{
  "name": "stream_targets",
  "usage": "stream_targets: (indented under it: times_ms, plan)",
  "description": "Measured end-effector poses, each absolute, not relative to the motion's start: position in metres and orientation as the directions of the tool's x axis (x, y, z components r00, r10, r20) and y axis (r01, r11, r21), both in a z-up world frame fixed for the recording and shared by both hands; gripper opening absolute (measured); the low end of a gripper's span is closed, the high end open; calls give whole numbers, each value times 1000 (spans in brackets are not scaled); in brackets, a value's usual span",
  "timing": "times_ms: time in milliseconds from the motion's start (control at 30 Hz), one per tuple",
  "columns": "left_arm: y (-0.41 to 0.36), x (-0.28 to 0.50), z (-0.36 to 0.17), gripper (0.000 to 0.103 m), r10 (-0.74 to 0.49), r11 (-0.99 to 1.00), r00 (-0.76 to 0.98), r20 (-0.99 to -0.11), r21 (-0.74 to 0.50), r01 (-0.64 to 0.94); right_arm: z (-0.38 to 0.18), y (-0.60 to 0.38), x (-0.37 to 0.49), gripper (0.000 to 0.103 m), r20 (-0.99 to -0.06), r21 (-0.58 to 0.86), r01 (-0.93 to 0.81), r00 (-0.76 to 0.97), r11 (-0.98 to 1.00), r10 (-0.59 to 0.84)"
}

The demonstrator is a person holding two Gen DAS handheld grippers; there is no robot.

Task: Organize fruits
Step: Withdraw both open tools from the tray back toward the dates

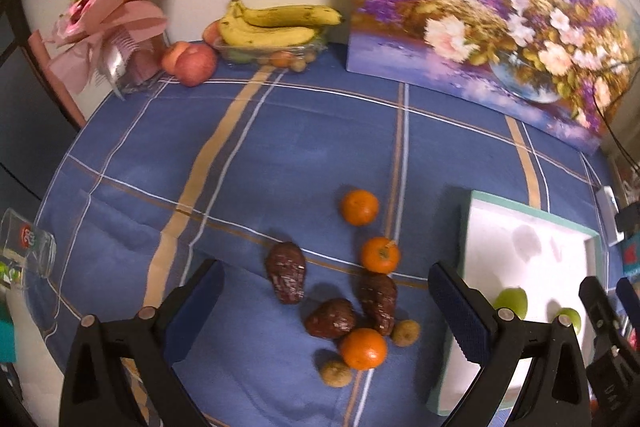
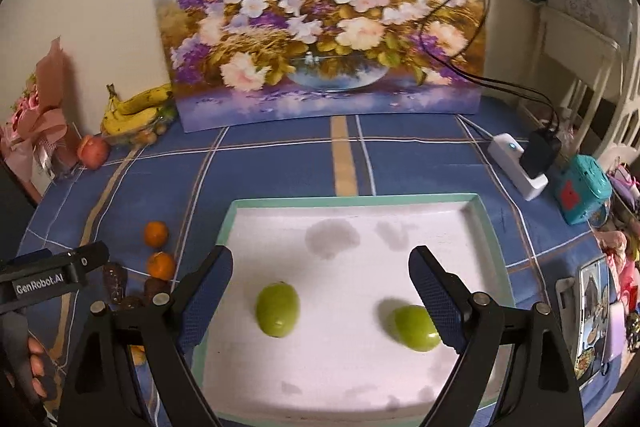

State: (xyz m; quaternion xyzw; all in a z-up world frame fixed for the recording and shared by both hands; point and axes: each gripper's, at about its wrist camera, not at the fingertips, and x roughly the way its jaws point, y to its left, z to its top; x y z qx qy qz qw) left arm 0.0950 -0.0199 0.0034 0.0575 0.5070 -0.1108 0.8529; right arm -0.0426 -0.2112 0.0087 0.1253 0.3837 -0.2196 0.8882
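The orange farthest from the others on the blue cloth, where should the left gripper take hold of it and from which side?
Grip the far orange across its widest middle, coming down from above. It is round, so any opposite pair of sides should serve, and it sits apart from the stemmed orange on bare tablecloth, leaving room for both fingers. The left gripper stands open.

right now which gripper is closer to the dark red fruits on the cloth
Left. The left gripper hangs open right over the dark red fruits; the right gripper is over the white tray.
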Motion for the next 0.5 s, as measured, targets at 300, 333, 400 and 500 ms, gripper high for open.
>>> stream_targets:
  times_ms: [300, 333, 400, 500]
  plan:
    - [21, 112, 8, 103, -115, 983, 484, -867, -30, 180, -5, -184, -15, 90, -762, 114, 389, 624, 914, -170]
    - [26, 114, 8, 103, -116, 984, 488, -865, -34, 174, -5, -180, -13, 90, -758, 134, 368, 637, 920, -144]
    - [36, 117, 10, 103, -121, 986, 494, -861, -44, 163, -4, -173, -9, 90, -743, 153, 331, 660, 931, -113]
    - [54, 122, 12, 103, -124, 989, 503, -855, -65, 133, -1, -162, -3, 90, -730, 151, 300, 677, 942, -98]
